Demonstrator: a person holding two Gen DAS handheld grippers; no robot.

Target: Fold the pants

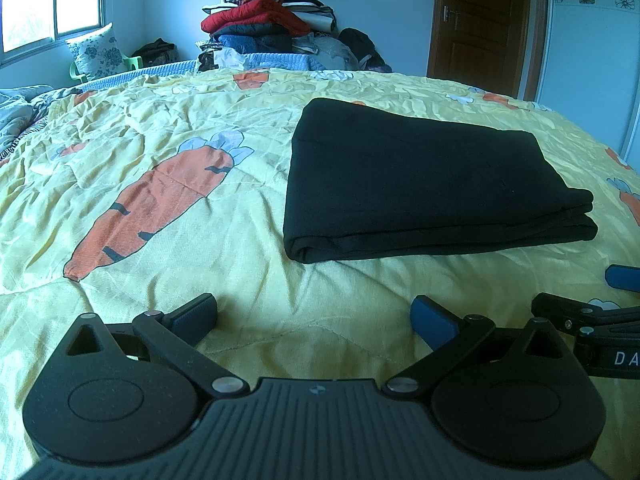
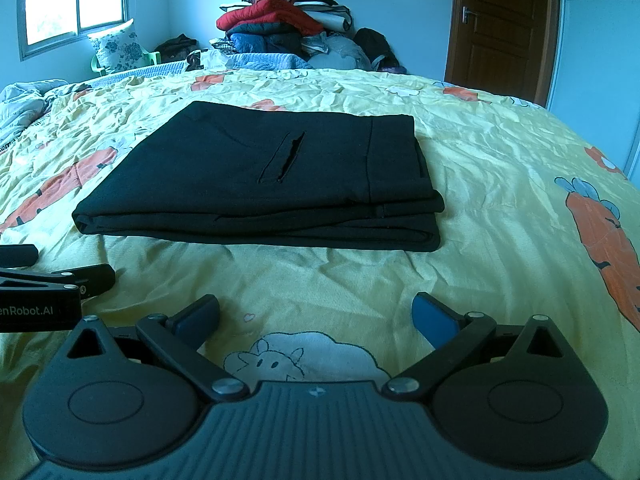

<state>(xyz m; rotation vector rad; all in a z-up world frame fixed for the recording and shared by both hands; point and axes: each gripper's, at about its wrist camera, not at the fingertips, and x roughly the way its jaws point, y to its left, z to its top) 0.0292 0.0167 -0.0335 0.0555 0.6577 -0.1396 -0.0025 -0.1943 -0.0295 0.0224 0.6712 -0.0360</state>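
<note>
The black pants (image 1: pixel 420 184) lie folded in a flat rectangular stack on the yellow carrot-print bedspread (image 1: pixel 180 128). In the right wrist view the pants (image 2: pixel 260 184) show a slit pocket on top and stacked layers at the near edge. My left gripper (image 1: pixel 316 316) is open and empty, low over the bedspread, short of the pants' near edge. My right gripper (image 2: pixel 316 316) is open and empty, also just short of the pants. Each gripper shows at the edge of the other's view: the right one (image 1: pixel 592 300) and the left one (image 2: pixel 56 272).
A tall pile of clothes and quilts (image 1: pixel 268 28) stands beyond the far side of the bed. A floral pillow on a green chair (image 1: pixel 100 52) sits under the window. A brown door (image 1: pixel 484 20) is at the back right. Rumpled bedding (image 2: pixel 24 100) lies at far left.
</note>
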